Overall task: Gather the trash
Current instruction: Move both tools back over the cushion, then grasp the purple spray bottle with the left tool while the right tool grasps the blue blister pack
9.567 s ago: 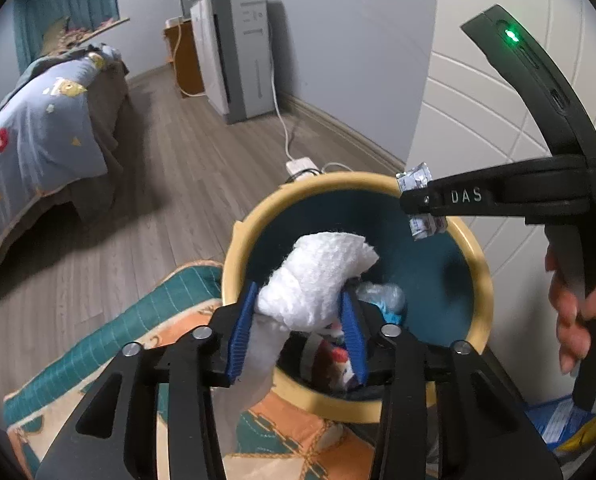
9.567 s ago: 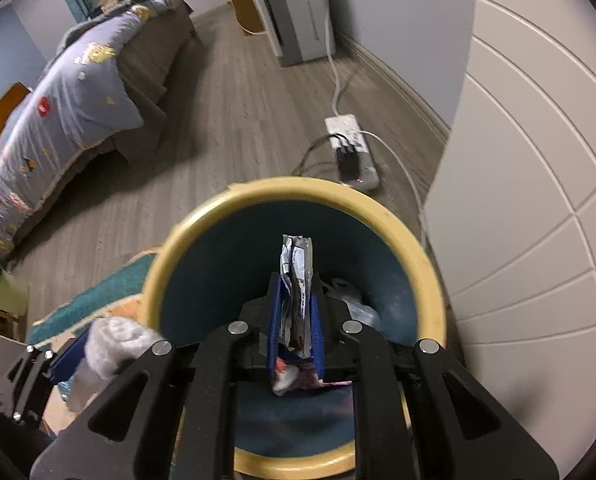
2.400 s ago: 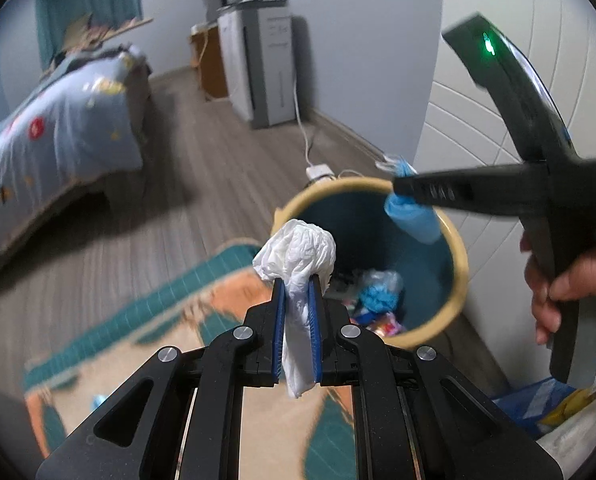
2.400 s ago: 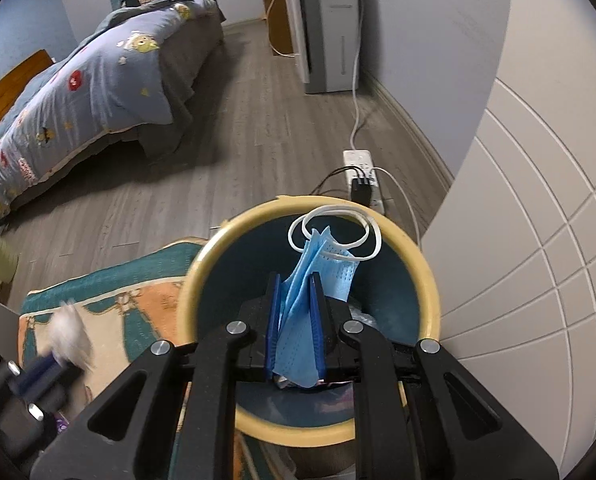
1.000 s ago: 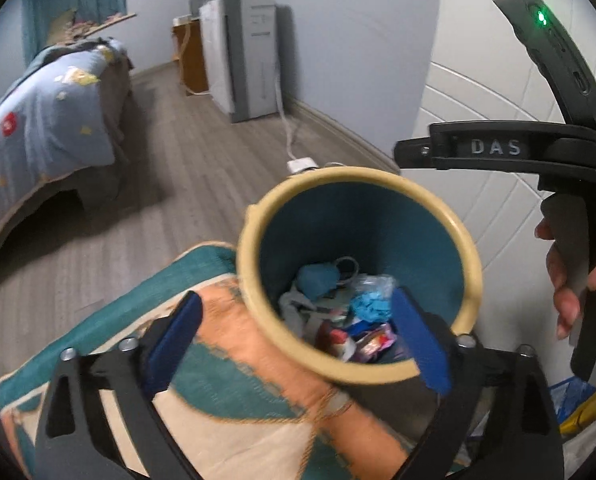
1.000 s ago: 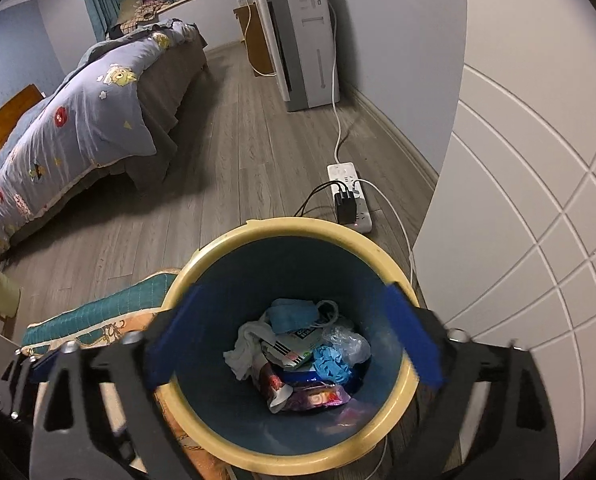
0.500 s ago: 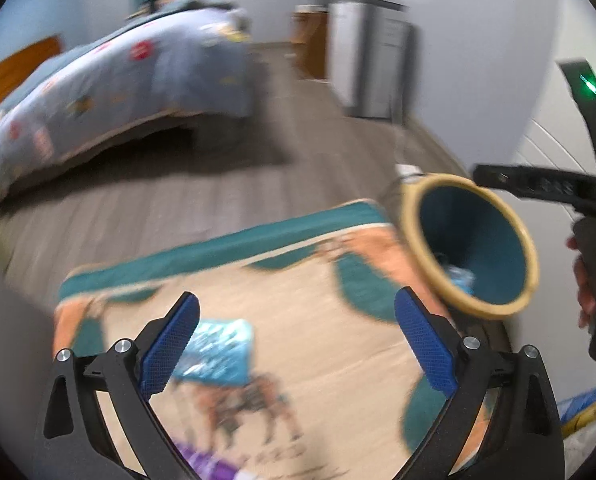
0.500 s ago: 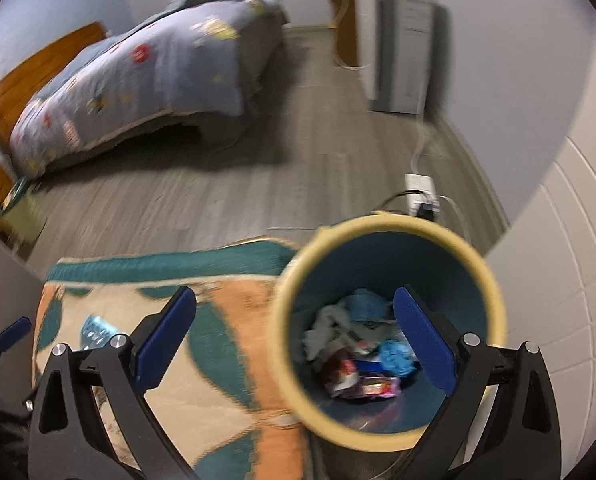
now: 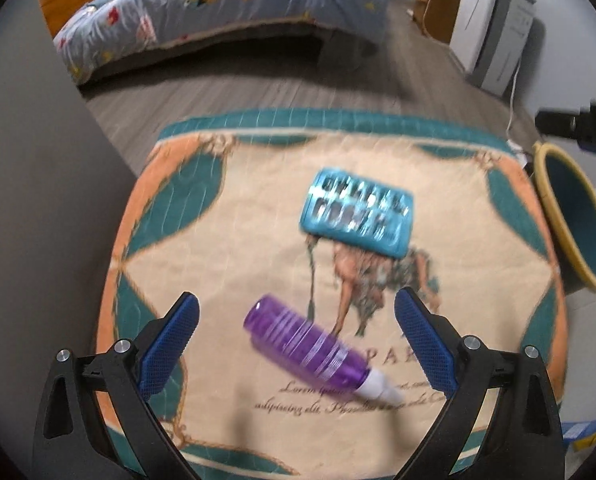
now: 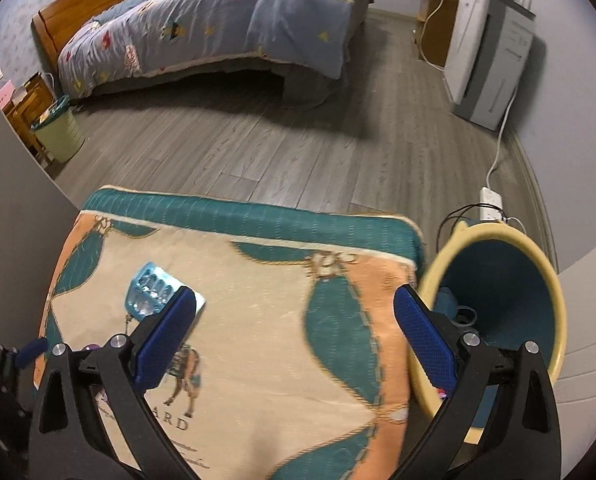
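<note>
A purple bottle [image 9: 312, 348] with a white tip lies on the patterned cloth [image 9: 225, 248], between the fingers of my open, empty left gripper [image 9: 298, 344]. A teal blister pack [image 9: 357, 212] lies further out on the cloth; it also shows in the right wrist view [image 10: 149, 290]. The yellow bin with a teal inside [image 9: 578, 216] stands off the cloth's right edge. In the right wrist view the bin [image 10: 510, 280] holds trash. My right gripper [image 10: 293, 336] is open and empty above the cloth, beside the bin.
A bed with a blue quilt [image 10: 217, 20] stands across the grey wood floor. A grey appliance [image 10: 494, 52] and a power strip [image 10: 492, 198] are by the right wall. A small green bin [image 10: 59, 134] stands at far left.
Both grippers let go of their trash into the bin and opened. Both have swung left, away from the bin, over the cloth. The purple bottle now lies between my left fingers.
</note>
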The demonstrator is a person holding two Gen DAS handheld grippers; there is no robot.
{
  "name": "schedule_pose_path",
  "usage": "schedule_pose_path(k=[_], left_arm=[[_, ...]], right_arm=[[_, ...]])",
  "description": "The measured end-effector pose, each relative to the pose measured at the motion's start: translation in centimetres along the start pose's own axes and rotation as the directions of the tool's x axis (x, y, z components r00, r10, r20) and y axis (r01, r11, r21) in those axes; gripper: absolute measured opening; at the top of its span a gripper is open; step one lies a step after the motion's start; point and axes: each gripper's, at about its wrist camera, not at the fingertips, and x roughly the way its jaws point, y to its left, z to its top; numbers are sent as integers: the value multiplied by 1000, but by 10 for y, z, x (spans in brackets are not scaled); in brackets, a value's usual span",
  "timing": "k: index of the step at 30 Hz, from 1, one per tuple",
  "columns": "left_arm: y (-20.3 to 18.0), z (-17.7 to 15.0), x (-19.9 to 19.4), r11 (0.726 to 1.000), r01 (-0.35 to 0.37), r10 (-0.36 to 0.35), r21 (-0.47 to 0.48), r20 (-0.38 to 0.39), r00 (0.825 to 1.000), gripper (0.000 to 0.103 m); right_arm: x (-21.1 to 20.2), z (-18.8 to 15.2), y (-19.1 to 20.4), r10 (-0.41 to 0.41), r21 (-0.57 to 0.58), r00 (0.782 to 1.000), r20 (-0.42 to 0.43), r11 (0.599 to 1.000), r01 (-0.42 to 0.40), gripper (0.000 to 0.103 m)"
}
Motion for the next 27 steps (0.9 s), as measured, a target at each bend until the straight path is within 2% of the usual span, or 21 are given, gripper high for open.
schedule_pose_path(k=[3, 10, 12, 14, 18, 21, 24, 27], left_arm=[[6, -11, 15, 1000, -3, 2, -24, -49, 999, 97], [10, -18, 34, 996, 73, -79, -58, -111, 991, 93], [9, -19, 38, 995, 86, -91, -45, -125, 988, 75], [8, -21, 43, 994, 107, -110, -27, -150, 983, 62], [12, -22, 43, 992, 123, -119, 20, -146, 982, 42], [26, -19, 44, 991, 136, -136, -4, -143, 980, 38], [43, -15, 46, 993, 115, -117, -17, -135, 984, 38], [64, -12, 50, 991, 119, -127, -68, -137, 982, 38]], right_arm=[[5, -1, 11, -4, -23, 1000, -12, 1000, 4, 97], [30, -11, 38, -35, -129, 997, -64, 991, 26, 97], [37, -13, 44, -42, -155, 997, -72, 987, 30, 97], [45, -15, 52, -40, -178, 995, -87, 984, 23, 97], [62, -18, 75, -21, -240, 993, -119, 971, -9, 97], [74, -22, 96, -3, -299, 990, -142, 954, -40, 97], [85, -28, 118, 8, -357, 986, -167, 932, -68, 97], [98, -35, 138, 5, -423, 981, -191, 902, -87, 97]])
